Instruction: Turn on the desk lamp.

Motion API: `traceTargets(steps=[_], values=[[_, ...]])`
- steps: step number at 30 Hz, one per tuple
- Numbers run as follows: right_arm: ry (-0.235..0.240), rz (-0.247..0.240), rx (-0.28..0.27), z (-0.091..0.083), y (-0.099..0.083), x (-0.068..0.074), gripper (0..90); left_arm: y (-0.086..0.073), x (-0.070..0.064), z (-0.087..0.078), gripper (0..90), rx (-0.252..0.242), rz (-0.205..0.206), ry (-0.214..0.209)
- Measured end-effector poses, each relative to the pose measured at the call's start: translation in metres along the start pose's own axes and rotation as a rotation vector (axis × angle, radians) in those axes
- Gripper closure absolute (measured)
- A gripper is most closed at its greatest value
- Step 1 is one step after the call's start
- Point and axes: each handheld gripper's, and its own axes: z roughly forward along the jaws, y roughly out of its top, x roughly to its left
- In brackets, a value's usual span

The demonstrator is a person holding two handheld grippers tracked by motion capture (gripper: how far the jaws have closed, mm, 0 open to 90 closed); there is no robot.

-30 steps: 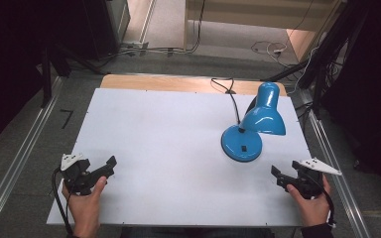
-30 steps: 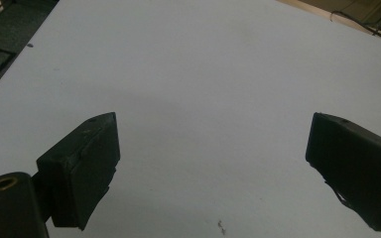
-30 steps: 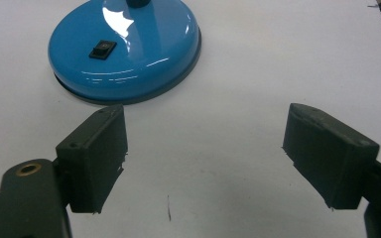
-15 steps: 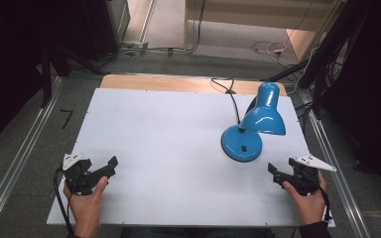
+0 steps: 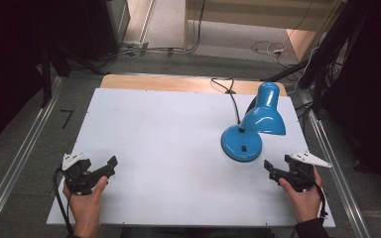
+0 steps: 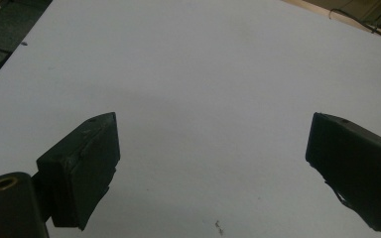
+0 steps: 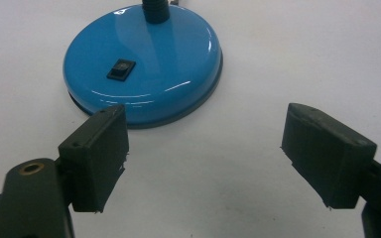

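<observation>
right gripper [image 7: 206,153] jaws stand wide apart over the white table [image 7: 302,54], nothing between them; blue lamp base [image 7: 144,64] with black switch [image 7: 121,69] lies just beyond the left jaw.

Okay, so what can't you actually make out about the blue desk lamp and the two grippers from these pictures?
- Blue metal desk lamp: its bulb, hidden in the high view by the downturned shade.
- Black rocker switch on the round base: its on or off position is too small to read.
- Lamp neck: cut off by the right gripper view's top edge.
- Black cable: its far end is lost off the table edge.
</observation>
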Motion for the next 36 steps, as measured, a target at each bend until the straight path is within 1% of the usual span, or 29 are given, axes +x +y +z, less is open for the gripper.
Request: traceTargets(steps=[20, 21, 30, 34, 36], values=[[0.021, -0.014, 0.005, 0.009, 0.006, 0.008, 20.4, 0.0, -0.001, 0.0, 7.2, 0.0, 0.003, -0.001], [0.021, -0.02, 0.001, 0.011, 0.006, 0.009, 21.0, 0.0, -0.001, 0.0, 7.1, 0.0, 0.003, -0.002], [0.035, -0.027, 0.005, 0.016, 0.009, 0.014, 23.9, 0.0, 0.0, 0.0, 7.2, 0.002, 0.003, -0.002], [0.041, -0.035, 0.001, 0.017, 0.011, 0.015, 28.1, 0.0, -0.001, 0.0, 7.1, 0.002, 0.004, -0.003], [0.037, -0.041, -0.005, 0.018, 0.011, 0.017, 29.2, 0.0, 0.0, 0.0, 7.2, 0.003, 0.003, -0.003]])
